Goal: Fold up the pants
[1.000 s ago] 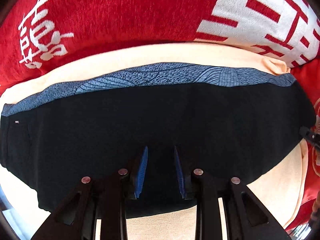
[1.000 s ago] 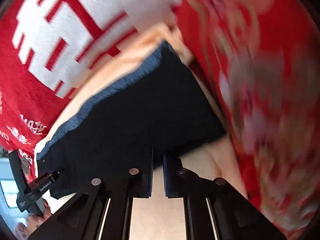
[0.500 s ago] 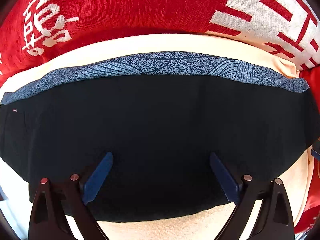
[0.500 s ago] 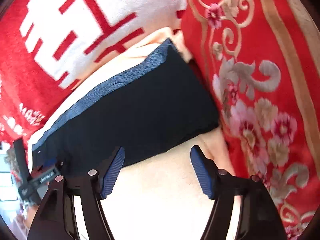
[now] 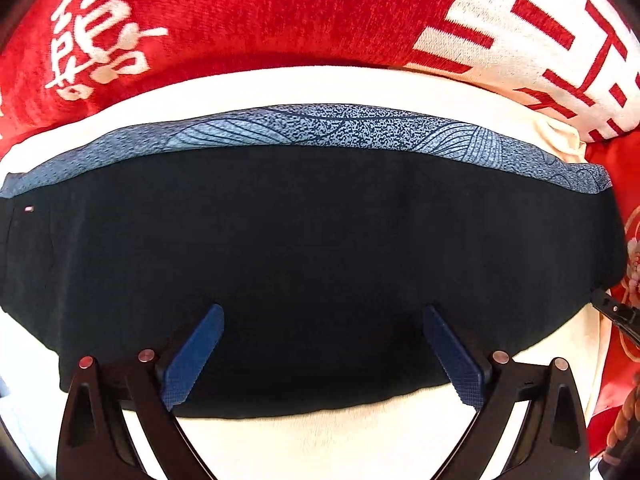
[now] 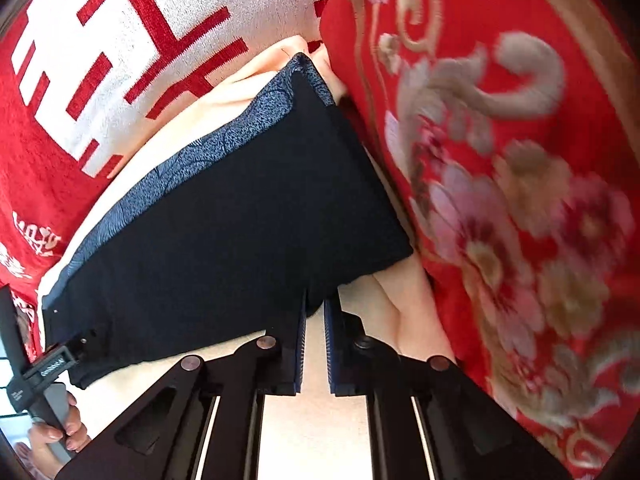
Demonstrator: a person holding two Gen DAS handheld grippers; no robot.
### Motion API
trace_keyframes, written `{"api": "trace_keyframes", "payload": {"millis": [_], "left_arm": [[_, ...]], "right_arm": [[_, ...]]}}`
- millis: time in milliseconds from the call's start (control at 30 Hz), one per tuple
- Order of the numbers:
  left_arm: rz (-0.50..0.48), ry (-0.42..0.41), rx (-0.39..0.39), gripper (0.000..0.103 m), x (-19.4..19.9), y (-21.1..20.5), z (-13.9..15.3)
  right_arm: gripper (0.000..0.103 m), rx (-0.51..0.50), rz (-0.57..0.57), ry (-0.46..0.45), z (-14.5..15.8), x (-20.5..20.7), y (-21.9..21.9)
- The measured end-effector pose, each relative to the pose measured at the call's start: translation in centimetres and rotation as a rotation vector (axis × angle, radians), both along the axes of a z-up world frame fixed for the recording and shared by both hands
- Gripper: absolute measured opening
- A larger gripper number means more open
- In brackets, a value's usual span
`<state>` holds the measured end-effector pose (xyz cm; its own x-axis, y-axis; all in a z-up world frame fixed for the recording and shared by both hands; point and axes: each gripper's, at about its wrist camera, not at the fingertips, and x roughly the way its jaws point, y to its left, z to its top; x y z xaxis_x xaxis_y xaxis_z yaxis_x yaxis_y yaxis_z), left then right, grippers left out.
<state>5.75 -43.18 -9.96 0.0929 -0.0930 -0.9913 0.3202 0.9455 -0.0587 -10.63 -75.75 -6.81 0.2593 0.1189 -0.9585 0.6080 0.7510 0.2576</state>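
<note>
The pants [image 5: 312,248] are dark navy with a blue patterned band along the far edge, folded into a flat rectangle on a cream cushion [image 5: 320,440]. My left gripper [image 5: 322,316] is open wide, with its blue pads over the near edge of the pants and holding nothing. In the right wrist view the pants [image 6: 224,240] lie to the upper left. My right gripper [image 6: 315,304] is shut at their near right edge; dark fabric shows between the fingertips. The left gripper's body [image 6: 44,368] shows at the pants' far left corner.
Red cushions with white characters [image 5: 240,12] stand behind the pants. A red floral embroidered cushion [image 6: 520,200] rises close on the right. The person's hand [image 6: 56,428] holds the left gripper at the lower left of the right wrist view.
My left gripper opened from nearly shut to wide open. My right gripper opened half a second ago and has now shut again on the near right edge of the pants.
</note>
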Motion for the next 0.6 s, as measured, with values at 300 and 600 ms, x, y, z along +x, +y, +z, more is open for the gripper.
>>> {"api": "trace_keyframes", "payload": {"millis": [300, 600], "left_arm": [[-0.004, -0.110, 0.016, 0.101, 2.8, 0.3, 2.6], [0.119, -0.121, 0.052, 0.101, 8.3, -2.3, -1.8]], "right_arm": [[0.012, -0.013, 0.107, -0.111, 2.7, 1.1, 2.4], [0.013, -0.128, 0.246, -0.081, -1.2, 11.6, 2.3]]}}
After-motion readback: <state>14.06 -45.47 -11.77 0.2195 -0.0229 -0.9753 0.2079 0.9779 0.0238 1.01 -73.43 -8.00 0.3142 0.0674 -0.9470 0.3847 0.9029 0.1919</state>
